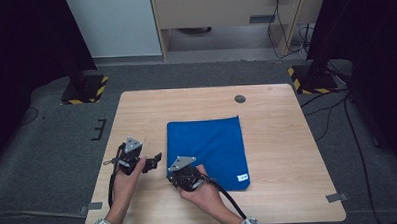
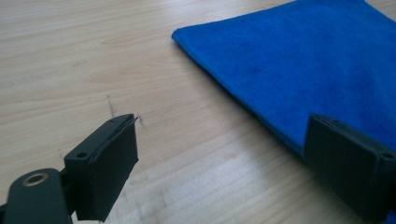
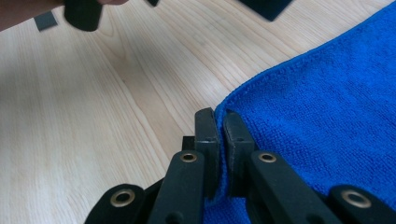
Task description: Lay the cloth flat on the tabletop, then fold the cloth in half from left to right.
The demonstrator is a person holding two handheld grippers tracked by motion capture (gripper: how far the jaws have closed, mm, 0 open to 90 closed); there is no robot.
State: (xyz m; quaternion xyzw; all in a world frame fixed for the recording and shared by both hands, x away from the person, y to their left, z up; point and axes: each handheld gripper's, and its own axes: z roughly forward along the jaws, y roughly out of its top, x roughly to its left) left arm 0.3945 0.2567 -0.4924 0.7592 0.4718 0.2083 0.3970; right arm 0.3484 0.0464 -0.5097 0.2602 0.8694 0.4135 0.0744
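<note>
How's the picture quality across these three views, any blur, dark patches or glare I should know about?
High view: soft and low in detail, even light on the table, dark surroundings. Left gripper view: the near black jaws sharp enough, blue cloth slightly soft, no glare. Right gripper view: cloth weave crisp by the right gripper, the dark gripper parts along the top edge blurred.

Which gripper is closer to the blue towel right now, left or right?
Right. The right gripper is shut on the blue towel at its near left corner; the left gripper hangs open over bare table just beside the towel's left edge.
</note>
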